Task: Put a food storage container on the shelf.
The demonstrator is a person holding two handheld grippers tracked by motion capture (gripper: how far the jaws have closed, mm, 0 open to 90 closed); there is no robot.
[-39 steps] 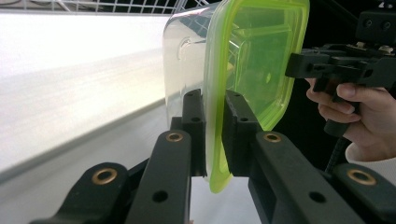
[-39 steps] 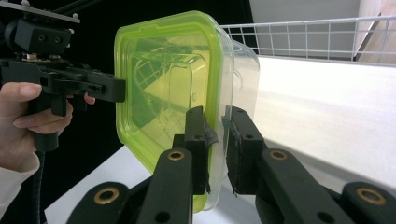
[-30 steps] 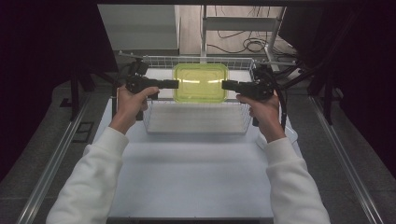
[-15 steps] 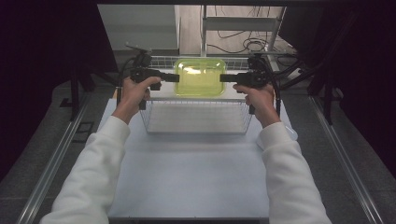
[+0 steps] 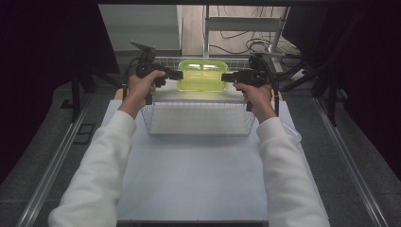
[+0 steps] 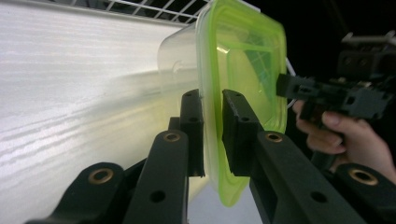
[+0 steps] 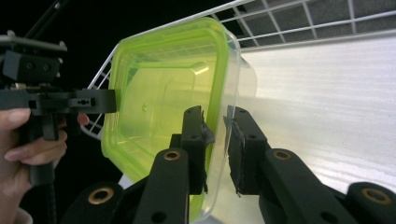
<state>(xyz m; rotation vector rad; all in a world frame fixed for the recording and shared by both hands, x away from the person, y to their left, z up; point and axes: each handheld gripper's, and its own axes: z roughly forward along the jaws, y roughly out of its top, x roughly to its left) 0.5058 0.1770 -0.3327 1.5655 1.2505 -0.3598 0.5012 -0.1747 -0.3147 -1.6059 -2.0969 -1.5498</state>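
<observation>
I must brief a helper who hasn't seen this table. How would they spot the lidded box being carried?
On the white table stands a wire basket. Over its far edge, a clear plastic box with a yellow-green lid hangs between the left gripper and right gripper. Nothing else there is green.

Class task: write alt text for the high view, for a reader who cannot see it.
Two hand-held grippers, left gripper and right gripper, grip opposite edges of a yellow-green lidded container over the far end of a wire basket on a white table.

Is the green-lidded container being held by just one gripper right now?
No. In the high view the left gripper and the right gripper each clamp an opposite edge of the container.
</observation>
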